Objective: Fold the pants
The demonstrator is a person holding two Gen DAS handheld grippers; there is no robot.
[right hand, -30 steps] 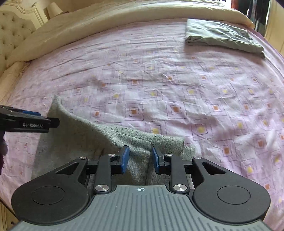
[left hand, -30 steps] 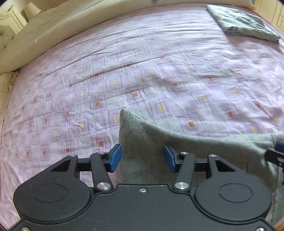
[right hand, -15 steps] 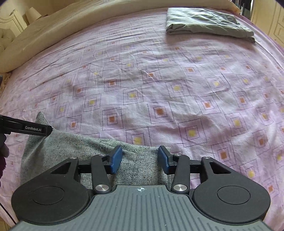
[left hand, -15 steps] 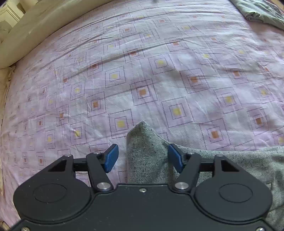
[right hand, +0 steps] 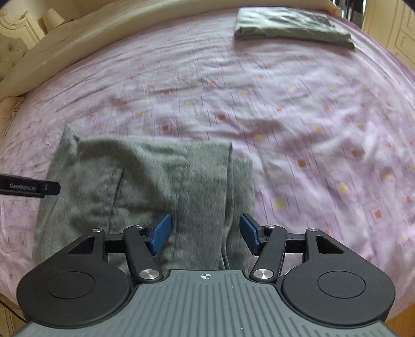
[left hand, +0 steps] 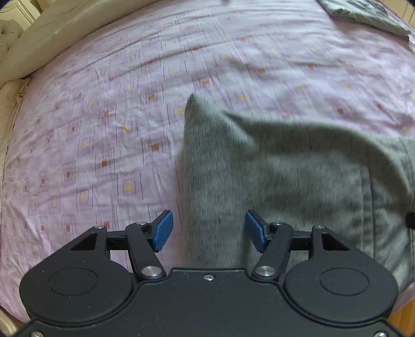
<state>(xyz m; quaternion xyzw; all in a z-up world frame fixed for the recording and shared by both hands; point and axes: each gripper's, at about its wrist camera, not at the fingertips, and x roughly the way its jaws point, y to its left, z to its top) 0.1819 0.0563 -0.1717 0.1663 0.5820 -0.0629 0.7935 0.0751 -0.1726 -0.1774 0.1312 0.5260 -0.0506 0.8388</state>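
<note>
The grey knit pants [left hand: 285, 176] lie folded on the pink patterned bedsheet [left hand: 129, 116], one corner sticking up at the far left. My left gripper [left hand: 208, 230] hovers above their left edge, open, its blue pads clear of the cloth. In the right wrist view the pants [right hand: 155, 176] show a stacked fold along their right side. My right gripper [right hand: 205, 233] is over that fold with its jaws opening; the pads do not press the cloth. A finger of the left gripper [right hand: 28, 186] pokes in from the left edge.
A folded grey-green garment [right hand: 293, 24] rests at the far right of the bed [right hand: 311, 103]. A cream duvet [right hand: 103, 33] runs along the far side beside a tufted headboard [right hand: 10, 51]. The bed's near edge lies just below the grippers.
The right gripper's jaws have spread wide and let go of the fold. Both grippers have drawn back toward the near edge, so more of the pants shows, lying flat.
</note>
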